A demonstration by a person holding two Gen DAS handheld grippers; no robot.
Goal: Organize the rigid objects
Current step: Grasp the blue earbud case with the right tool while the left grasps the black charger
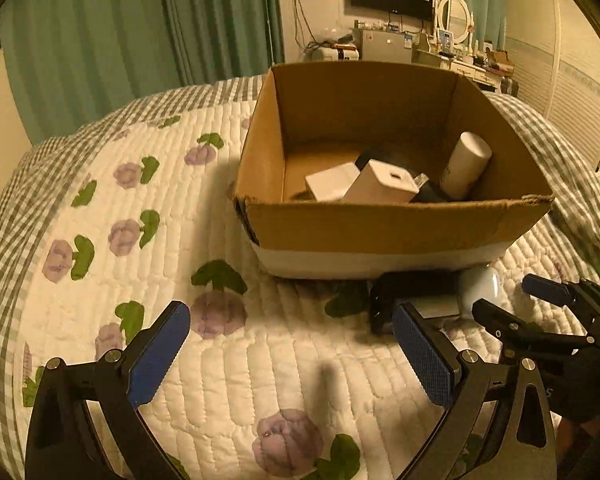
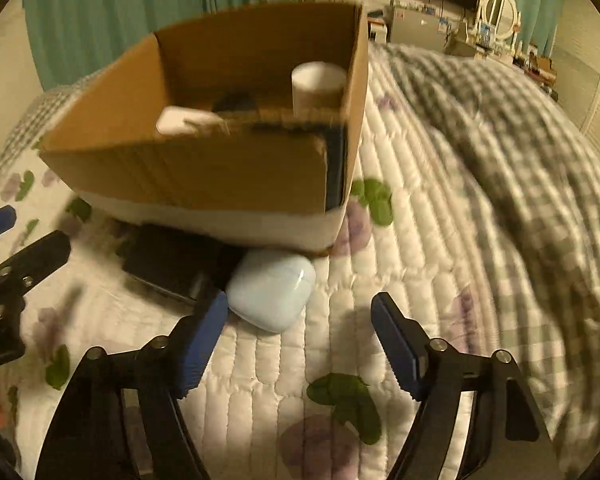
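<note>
Quilted bed [image 2: 380, 280] under my open right hand-held gripper [image 2: 296, 340]: a pale blue, glossy, rounded case [image 2: 272, 290] beside the box [image 2: 204, 168]; left hand-held gripper [image 1: 288, 344] open too.

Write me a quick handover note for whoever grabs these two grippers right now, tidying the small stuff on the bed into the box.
Left gripper: open, empty, over the quilt in front of the cardboard box.
Right gripper: open, empty, just short of the pale blue earbud case.
Done: white charger block, a white cylinder and some dark items are already in the box.
Left: the earbud case and the black object beside it lie on the quilt against the box's near wall. The earbud case looks like the next pick for the right gripper.
</note>
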